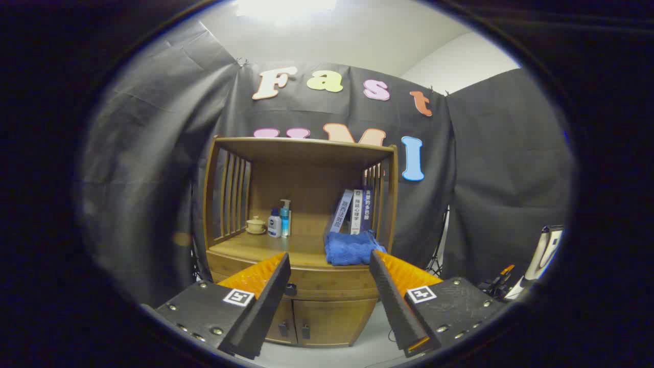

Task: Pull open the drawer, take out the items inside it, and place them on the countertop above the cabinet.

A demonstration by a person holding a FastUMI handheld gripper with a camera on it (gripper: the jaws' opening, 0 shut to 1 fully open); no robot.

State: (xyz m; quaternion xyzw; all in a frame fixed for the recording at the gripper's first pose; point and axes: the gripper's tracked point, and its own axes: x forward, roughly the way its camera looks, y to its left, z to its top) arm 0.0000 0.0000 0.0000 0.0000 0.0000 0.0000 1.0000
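Spread, empty tongs hang short of the shut drawer, seen between them.

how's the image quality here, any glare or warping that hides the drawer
Gripper view: strong fisheye bending bows the wooden cabinet and booth cloth; a bright ceiling light blows out overhead; the closed drawer sits in soft shade yet stays readable between the open tongs; the blue towel is sharp.

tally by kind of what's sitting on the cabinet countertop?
Books: 3, leaning by the right slats
Bottles: 2
Lidded cup on a saucer: 1
Blue towel, folded: 1
Total: 7
Gripper open, short of the closed drawer.
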